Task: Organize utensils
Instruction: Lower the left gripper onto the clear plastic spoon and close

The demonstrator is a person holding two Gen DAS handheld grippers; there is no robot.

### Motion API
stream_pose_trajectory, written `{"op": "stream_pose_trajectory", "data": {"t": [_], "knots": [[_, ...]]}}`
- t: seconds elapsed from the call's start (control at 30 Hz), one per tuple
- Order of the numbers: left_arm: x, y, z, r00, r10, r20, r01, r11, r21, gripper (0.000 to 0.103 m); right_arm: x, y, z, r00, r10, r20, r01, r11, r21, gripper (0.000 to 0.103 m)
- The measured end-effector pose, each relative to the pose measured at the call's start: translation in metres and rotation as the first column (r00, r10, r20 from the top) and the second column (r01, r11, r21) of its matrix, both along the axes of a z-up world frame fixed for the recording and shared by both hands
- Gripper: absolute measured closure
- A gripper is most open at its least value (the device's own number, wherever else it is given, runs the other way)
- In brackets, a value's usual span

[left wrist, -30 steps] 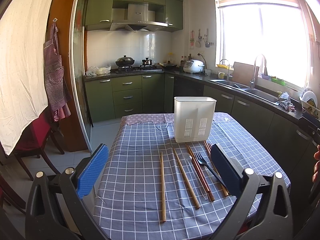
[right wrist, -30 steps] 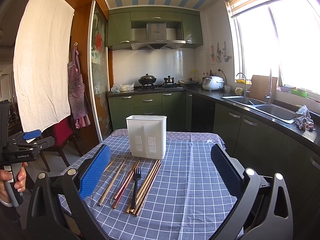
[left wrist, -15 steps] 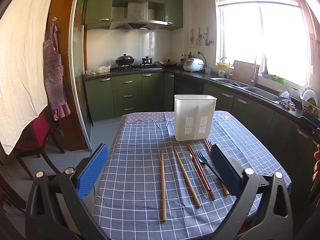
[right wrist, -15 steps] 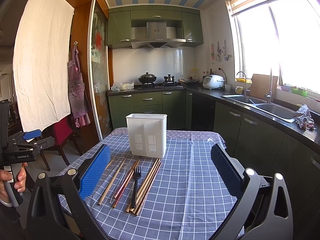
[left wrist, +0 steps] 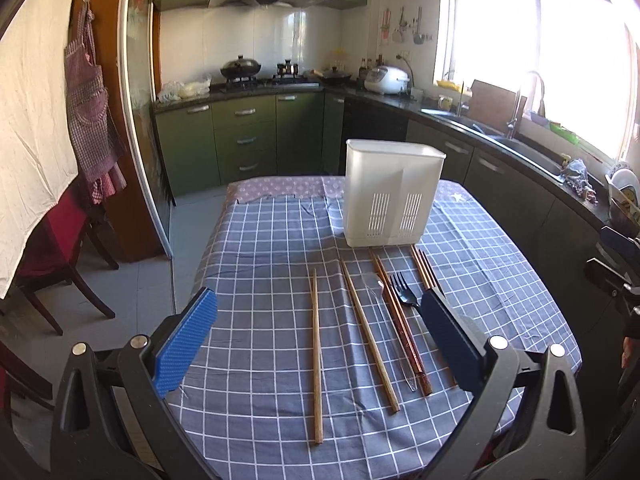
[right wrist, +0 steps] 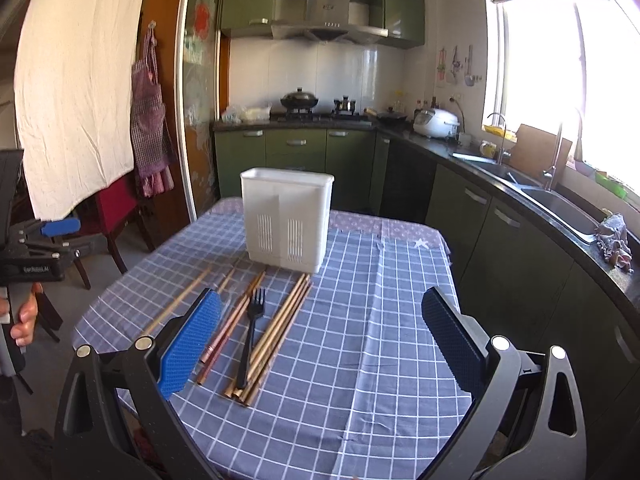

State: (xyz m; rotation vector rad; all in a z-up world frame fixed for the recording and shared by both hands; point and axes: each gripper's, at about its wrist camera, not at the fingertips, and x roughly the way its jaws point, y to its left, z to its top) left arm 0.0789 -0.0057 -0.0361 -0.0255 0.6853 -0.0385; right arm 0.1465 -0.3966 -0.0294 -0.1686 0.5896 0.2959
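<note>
A white slotted utensil holder [left wrist: 394, 196] stands upright on the blue checked tablecloth [left wrist: 260, 248]; it also shows in the right wrist view [right wrist: 286, 218]. In front of it lie several wooden chopsticks [left wrist: 316, 352], reddish chopsticks [left wrist: 402, 326], a clear spoon [left wrist: 380, 304] and a black fork [left wrist: 404, 296]. The fork [right wrist: 250, 338] and a chopstick bundle [right wrist: 276, 332] show in the right wrist view. My left gripper [left wrist: 318, 340] is open and empty above the near utensil ends. My right gripper [right wrist: 322, 340] is open and empty over the cloth, right of the utensils.
Green cabinets and a dark counter with a sink [right wrist: 560, 204] run along the right. A red chair [left wrist: 52, 248] stands left of the table. The stove [left wrist: 256, 80] is at the back. The left hand-held gripper [right wrist: 36, 256] shows at the right wrist view's left edge.
Both cameras have tipped downward and moved closer to the table; the utensils and holder now sit higher and larger in view. Nothing on the table has moved.
</note>
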Motion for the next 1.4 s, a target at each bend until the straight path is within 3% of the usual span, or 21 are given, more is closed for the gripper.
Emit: {"op": "stream_pose_trajectory", "data": {"t": [0.1,0.17,0.27,0.33,0.37,0.47,0.6,0.7,0.8,1.1,1.23,1.4], "knots": [[0.033,-0.006,-0.017,0.993,-0.025,-0.113,0.024,1.000,-0.014,0.006,0.037,0.004,-0.016,0.989,0.013,-0.145,-0.013,1.000,-0.002,0.004],[0.055,-0.012,-0.031,0.980,-0.042,-0.196,0.039,0.999,-0.018,0.006,0.064,0.006,-0.028,0.962,0.038,-0.269,-0.033,0.999,0.021,0.004],[0.084,-0.017,-0.054,0.945,-0.075,-0.318,0.058,0.996,-0.064,0.006,0.097,0.016,-0.047,0.910,0.073,-0.408,-0.064,0.997,0.035,0.004],[0.098,-0.018,-0.070,0.918,-0.085,-0.388,0.054,0.994,-0.091,0.007,0.111,0.023,-0.054,0.889,0.083,-0.450,-0.081,0.996,0.024,0.004],[0.105,-0.018,-0.077,0.903,-0.087,-0.420,0.049,0.994,-0.099,0.010,0.118,0.025,-0.057,0.878,0.084,-0.471,-0.083,0.996,0.021,0.004],[0.120,-0.021,-0.095,0.863,-0.100,-0.494,0.045,0.992,-0.122,0.030,0.135,0.029,-0.065,0.848,0.081,-0.524,-0.076,0.997,0.031,0.010],[0.129,-0.033,-0.107,0.825,-0.128,-0.551,0.059,0.988,-0.140,0.044,0.149,0.029,-0.071,0.821,0.084,-0.565,-0.073,0.996,0.042,0.021],[0.135,-0.048,-0.109,0.815,-0.145,-0.561,0.083,0.987,-0.135,0.057,0.155,0.033,-0.073,0.819,0.079,-0.569,-0.078,0.997,0.026,0.032],[0.144,-0.059,-0.111,0.809,-0.150,-0.568,0.096,0.988,-0.124,0.062,0.157,0.037,-0.075,0.820,0.076,-0.567,-0.088,0.996,0.007,0.048],[0.168,-0.085,-0.118,0.793,-0.141,-0.593,0.106,0.990,-0.094,0.088,0.158,0.035,-0.078,0.826,0.065,-0.560,-0.092,0.996,-0.021,0.056],[0.181,-0.095,-0.123,0.791,-0.108,-0.602,0.098,0.994,-0.049,0.092,0.159,0.032,-0.079,0.824,0.068,-0.562,-0.091,0.996,-0.014,0.056],[0.197,-0.102,-0.136,0.765,-0.085,-0.638,0.084,0.996,-0.033,0.092,0.160,0.027,-0.080,0.822,0.067,-0.566,-0.087,0.996,-0.008,0.056]]}}
